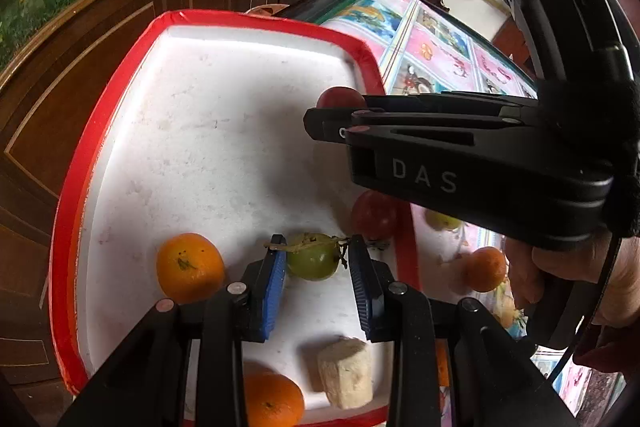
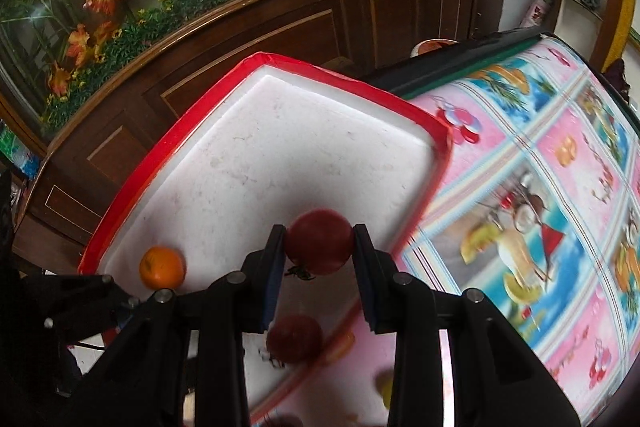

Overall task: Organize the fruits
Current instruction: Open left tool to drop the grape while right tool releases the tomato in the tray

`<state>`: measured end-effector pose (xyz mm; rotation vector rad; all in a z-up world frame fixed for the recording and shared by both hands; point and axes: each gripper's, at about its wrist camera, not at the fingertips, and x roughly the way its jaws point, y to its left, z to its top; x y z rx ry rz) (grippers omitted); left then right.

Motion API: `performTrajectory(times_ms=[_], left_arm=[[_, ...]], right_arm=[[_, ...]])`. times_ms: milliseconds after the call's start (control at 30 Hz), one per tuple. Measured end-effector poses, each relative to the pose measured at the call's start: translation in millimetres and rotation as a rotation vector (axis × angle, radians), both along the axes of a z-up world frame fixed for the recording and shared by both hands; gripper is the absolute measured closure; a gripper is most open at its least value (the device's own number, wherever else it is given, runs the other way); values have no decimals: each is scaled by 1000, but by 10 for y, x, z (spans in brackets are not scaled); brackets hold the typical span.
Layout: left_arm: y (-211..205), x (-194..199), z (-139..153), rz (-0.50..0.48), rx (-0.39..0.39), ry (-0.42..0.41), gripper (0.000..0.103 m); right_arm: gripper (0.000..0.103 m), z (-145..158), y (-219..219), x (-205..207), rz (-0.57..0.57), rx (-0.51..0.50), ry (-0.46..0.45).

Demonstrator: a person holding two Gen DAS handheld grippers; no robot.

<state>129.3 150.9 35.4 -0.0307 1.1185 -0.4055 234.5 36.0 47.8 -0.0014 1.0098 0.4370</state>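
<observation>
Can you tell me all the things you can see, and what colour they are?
tray: one, white with red rim, on the table
oranges: two in the tray, one on the tablecloth
green fruit: one, between the left gripper's pads
red fruit: one, clamped in the right gripper over the tray
second red fruit: one, by the tray's rim
pale chunk: one, beige, in the tray
tablecloth: one, pink and blue fruit pictures
left gripper: black, blue pads
right gripper: black
</observation>
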Motion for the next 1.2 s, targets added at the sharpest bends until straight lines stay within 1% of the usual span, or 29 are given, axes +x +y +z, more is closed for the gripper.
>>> performTrajectory(times_ms=[333, 500, 600, 633, 700, 867, 933, 967, 1033, 1200], left_arm=[[30, 67, -19, -4, -13, -4, 71], [23, 93, -19, -2, -14, 0, 70], [14, 80, -22, 0, -6, 5, 66], [21, 76, -24, 2, -4, 5, 63], [27, 67, -31, 10, -2, 8, 59], [57, 24, -6, 25, -3, 5, 50], [49, -9, 25, 28, 4, -8, 41], [45, -25, 38, 29, 9, -14, 39], [40, -60, 67, 36, 25, -28, 30], [43, -129, 108, 50, 37, -36, 27]], right_arm=[[67, -217, 89, 112, 8, -18, 41], [67, -230, 87, 105, 11, -21, 44], [67, -226, 95, 109, 7, -21, 46], [65, -224, 92, 105, 5, -22, 46], [58, -202, 74, 89, 0, -12, 39], [50, -95, 27, 26, -9, -5, 8], [48, -51, 1, -2, -15, 2, 0], [47, -21, -17, -22, -19, 5, -7], [42, 36, -48, -70, -26, 9, -22], [32, 194, -198, -249, -64, 26, -61]])
